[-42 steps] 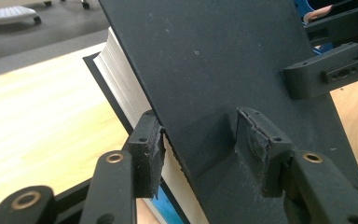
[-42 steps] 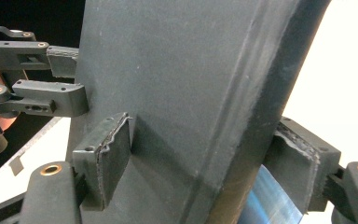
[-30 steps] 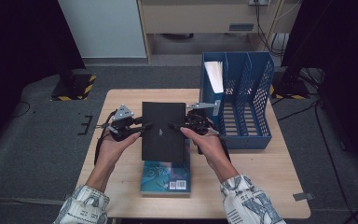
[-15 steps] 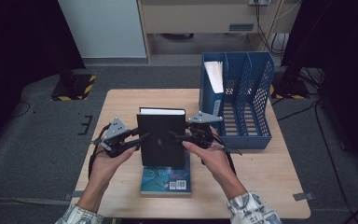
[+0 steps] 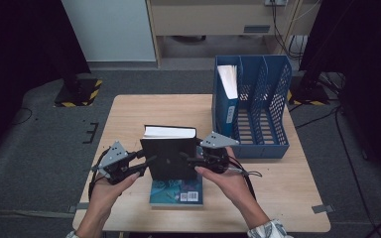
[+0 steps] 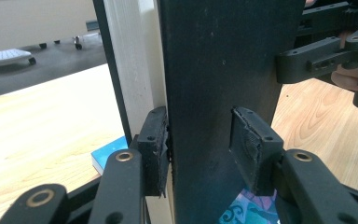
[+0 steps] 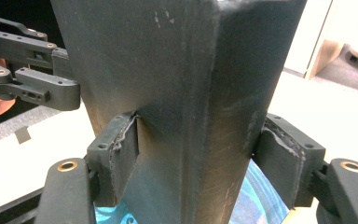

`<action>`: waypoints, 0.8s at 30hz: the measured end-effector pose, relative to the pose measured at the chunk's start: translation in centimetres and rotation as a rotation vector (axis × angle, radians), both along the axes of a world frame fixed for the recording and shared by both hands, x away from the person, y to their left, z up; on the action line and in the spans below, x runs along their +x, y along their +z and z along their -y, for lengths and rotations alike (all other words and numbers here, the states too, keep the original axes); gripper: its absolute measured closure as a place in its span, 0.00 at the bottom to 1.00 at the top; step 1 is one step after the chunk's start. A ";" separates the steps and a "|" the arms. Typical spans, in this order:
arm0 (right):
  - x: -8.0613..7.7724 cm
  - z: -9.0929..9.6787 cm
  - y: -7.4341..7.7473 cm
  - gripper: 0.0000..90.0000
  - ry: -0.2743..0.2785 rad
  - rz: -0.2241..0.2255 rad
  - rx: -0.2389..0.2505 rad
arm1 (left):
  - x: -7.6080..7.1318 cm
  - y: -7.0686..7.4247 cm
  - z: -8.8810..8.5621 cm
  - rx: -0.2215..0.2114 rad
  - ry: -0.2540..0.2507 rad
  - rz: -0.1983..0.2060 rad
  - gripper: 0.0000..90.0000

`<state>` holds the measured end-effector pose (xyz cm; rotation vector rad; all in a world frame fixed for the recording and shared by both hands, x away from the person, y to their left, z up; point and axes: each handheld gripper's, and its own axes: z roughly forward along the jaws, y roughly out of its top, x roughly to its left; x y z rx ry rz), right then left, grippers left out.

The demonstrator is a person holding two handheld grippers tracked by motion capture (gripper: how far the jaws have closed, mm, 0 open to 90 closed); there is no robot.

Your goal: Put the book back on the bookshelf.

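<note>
Both grippers [image 5: 149, 161] [image 5: 187, 158] hold the black book [image 5: 170, 157] upright above the teal book [image 5: 176, 191].

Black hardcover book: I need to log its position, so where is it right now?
In the high view the black hardcover book stands upright at table centre, clamped between the left gripper and right gripper, over a teal book.

Three cameras watch one wooden table [image 5: 129, 119]. The high view hangs above the person's near edge, facing forward and down, far enough back to take in the whole tabletop, a blue file rack [image 5: 260, 109] at the far right, and the floor beyond. The left gripper view rides low on the left gripper [image 5: 146, 162], looking rightward, very close to an upright black book [image 6: 223, 84]. The right gripper view rides on the right gripper [image 5: 184, 157], looking leftward, equally close. All three share the black book; each gripper view also catches the opposite gripper beyond it.
</note>
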<state>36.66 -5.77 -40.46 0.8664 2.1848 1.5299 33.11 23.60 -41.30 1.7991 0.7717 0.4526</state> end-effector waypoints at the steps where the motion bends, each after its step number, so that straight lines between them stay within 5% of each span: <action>1: -0.2 0.0 -0.1 0.34 0.006 0.008 -0.004 | -0.1 -0.1 0.0 -0.003 -0.001 -0.001 0.63; 24: 1.8 -1.4 0.6 0.20 0.120 -0.021 0.024 | -0.4 -1.2 0.1 -0.021 -0.005 -0.020 0.59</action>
